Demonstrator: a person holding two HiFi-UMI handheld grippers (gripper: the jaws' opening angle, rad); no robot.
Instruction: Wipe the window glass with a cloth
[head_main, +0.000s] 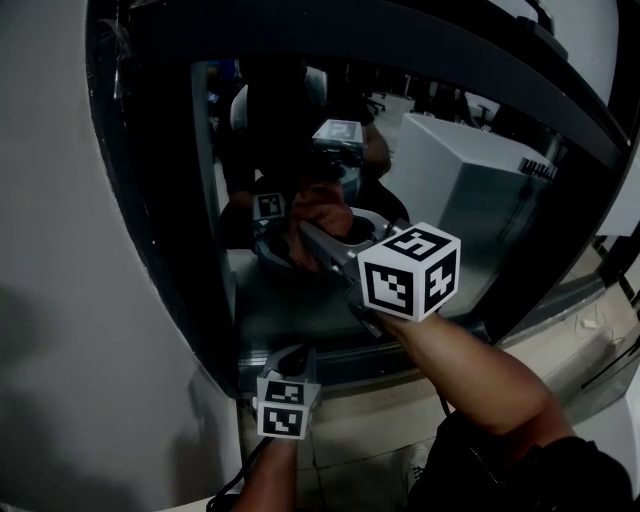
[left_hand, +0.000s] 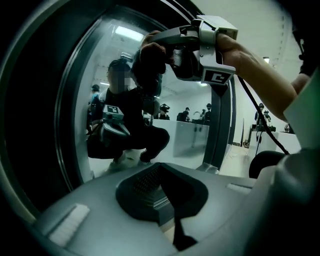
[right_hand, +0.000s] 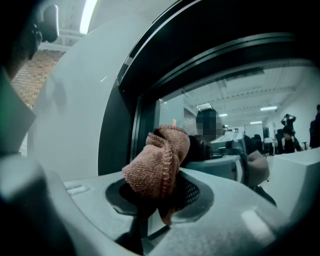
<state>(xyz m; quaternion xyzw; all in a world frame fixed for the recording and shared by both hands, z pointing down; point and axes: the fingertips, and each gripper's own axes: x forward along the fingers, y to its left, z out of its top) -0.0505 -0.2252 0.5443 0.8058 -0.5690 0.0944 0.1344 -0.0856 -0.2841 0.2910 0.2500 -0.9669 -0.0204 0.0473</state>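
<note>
Terry cloth (right_hand: 157, 167), reddish-brown, bunched into a wad: clamped between the jaws of the right gripper (right_hand: 150, 207), with its loose bulk projecting toward 12 o'clock beyond the jaw tips. Location: at the window glass (right_hand: 240, 110), near the centre of the pane as seen in the head view. Whether the wad is actually pressed to the glass cannot be told for certain.

Window glass: a dark, reflective pane set in a black frame (head_main: 150, 200), with a pale wall (head_main: 60, 250) at 9 o'clock of it. Reflections of the person and both grippers are carried by it. No streaks or wet marks can be made out.

Left gripper (left_hand: 167, 200): jaws together, nothing between them. It is held low, at 6 o'clock of the pane near the lower frame, well apart from the cloth.

Step in hand, as judged: a wiping stroke with the cloth.

Handling notes:
- The wad is to be laid broadly against the pane, so that fabric rather than the hard jaw tips is brought to bear.
- Light, even pressure is advised.
- Strokes are best overlapped and carried out to the frame edges.
- A firm clamp is needed, since a bunched cloth may be dragged loose by friction.
- The idle gripper is best held off the glass.
</note>
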